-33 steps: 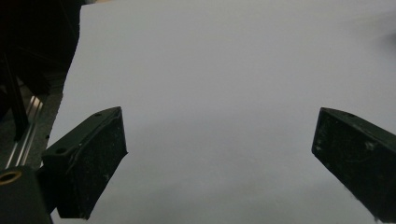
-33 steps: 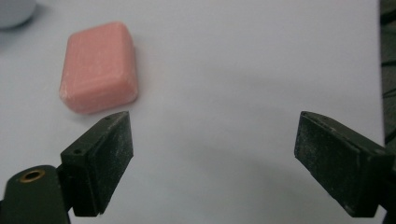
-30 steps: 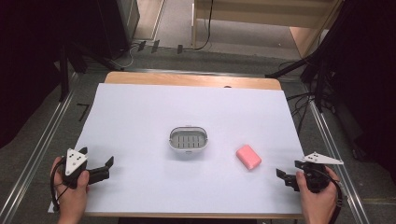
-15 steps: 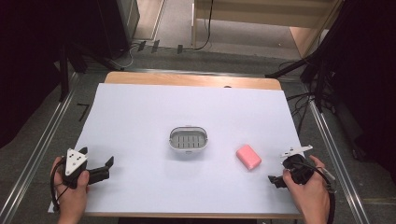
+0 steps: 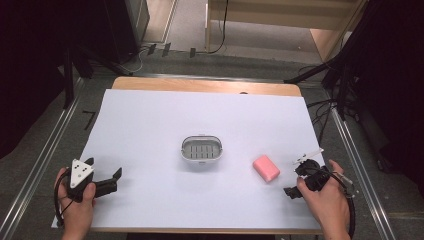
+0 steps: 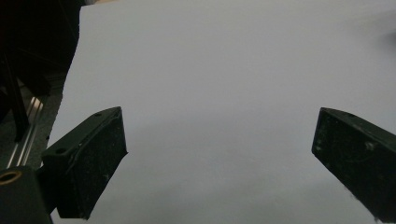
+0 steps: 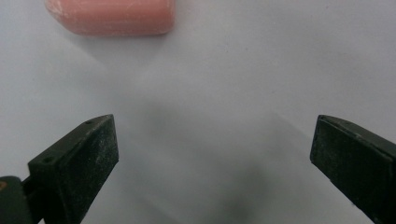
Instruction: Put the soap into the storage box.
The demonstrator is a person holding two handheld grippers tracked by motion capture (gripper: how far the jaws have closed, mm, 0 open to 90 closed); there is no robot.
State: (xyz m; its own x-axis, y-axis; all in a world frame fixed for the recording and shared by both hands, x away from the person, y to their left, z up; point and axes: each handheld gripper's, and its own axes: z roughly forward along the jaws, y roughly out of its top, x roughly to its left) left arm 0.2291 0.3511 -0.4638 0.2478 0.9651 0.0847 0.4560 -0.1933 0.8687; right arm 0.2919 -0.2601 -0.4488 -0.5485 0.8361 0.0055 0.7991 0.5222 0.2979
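A pink bar of soap [image 5: 266,167] lies on the white table sheet [image 5: 150,125], right of a small grey slotted dish [image 5: 201,150] at the middle. My right gripper [image 5: 294,180] hovers low just right of the soap, pointing at it. Its jaws have just been opening and now stand wide apart with nothing between them. In the right gripper view the soap [image 7: 112,16] lies ahead at the top left, beyond the open right gripper [image 7: 212,158]. My left gripper [image 5: 115,181] rests open at the table's front left; in its own view the left gripper [image 6: 219,149] faces bare sheet.
The wooden table edge [image 5: 205,86] shows at the far side. Metal rails [image 5: 45,155] run along both sides of the table, with dark stands and cables [image 5: 340,85] at the right rear. Bare sheet lies between the dish and both hands.
The right hand has moved left toward the pink soap and turned, and its jaws stand wider apart. The left hand, soap and dish have not moved.
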